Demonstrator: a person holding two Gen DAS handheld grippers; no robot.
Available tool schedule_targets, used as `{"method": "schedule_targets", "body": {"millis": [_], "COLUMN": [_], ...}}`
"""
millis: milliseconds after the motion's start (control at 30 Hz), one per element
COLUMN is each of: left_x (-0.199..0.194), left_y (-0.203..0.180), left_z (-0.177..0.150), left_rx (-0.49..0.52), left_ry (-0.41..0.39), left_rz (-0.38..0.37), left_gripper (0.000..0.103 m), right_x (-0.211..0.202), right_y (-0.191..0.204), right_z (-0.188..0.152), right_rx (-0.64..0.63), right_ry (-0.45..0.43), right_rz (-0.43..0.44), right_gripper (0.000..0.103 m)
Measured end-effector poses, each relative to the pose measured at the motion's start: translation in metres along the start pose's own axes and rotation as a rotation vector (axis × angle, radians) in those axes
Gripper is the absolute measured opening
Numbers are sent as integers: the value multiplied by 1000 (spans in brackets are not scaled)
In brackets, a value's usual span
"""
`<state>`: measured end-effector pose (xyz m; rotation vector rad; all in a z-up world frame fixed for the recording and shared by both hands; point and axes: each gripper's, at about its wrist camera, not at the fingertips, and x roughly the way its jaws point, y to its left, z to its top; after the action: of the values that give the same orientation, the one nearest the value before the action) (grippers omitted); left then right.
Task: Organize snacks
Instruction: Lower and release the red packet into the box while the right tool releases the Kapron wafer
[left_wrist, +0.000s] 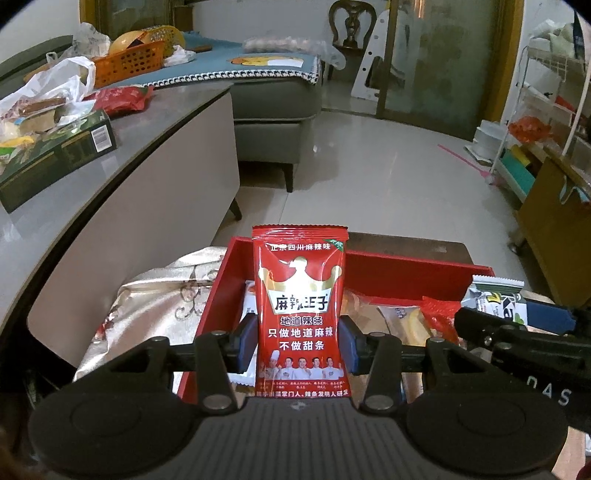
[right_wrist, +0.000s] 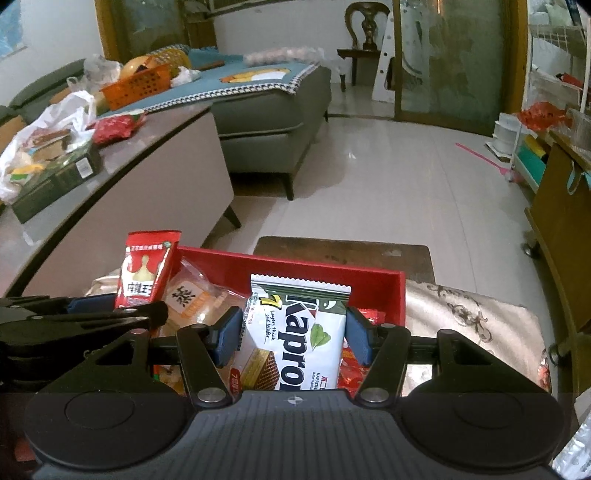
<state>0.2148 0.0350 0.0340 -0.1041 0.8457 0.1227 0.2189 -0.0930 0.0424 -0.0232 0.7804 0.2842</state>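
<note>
Left gripper (left_wrist: 297, 339): both blue pads are pressed against the sides of a red spicy-strip packet (left_wrist: 301, 314), which stands upright between them, print facing the camera. The packet is held over the near-left part of the red box (left_wrist: 399, 271).

Right gripper (right_wrist: 292, 338): pads clamped on a white and green Kapro wafer packet (right_wrist: 295, 336), upright with a slight tilt, above the middle of the same box (right_wrist: 295, 267). In the left wrist view this gripper (left_wrist: 517, 325) enters at 3 o'clock with the wafer packet (left_wrist: 493, 299) in it; in the right wrist view the left gripper (right_wrist: 92, 314) shows at 9 o'clock with the red packet (right_wrist: 144, 271).

Contents of box: several wrapped snacks, among them an orange and clear biscuit pack (right_wrist: 192, 302) lying between the two held packets, and red wrappers at the right-hand side. Their exact number cannot be told.

The box rests on a pale patterned cloth (right_wrist: 469, 325). A dark wooden stool (right_wrist: 343, 253) stands just behind it at 12 o'clock.

At 10 o'clock, a grey table (left_wrist: 122, 155) carries a dark green carton (left_wrist: 62, 151), a white plastic bag (left_wrist: 55, 81) with food items and a red bag (left_wrist: 123, 99). Beyond it, a grey sofa (left_wrist: 273, 99) with a blue cover bears an orange basket (left_wrist: 129, 62).
</note>
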Motion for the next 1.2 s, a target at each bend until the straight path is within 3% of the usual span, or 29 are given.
{"method": "schedule_targets", "body": {"millis": [1200], "left_x": [18], "left_y": [-7], "left_z": [-6], "left_rx": [35], "left_ry": [29], "left_rz": [21], "left_gripper": [40], "right_x": [26], "right_y": [-6], "right_z": [-10], "right_rx": [-11], "right_ry": [81], "right_rz": [-23], "right_gripper": [65]}}
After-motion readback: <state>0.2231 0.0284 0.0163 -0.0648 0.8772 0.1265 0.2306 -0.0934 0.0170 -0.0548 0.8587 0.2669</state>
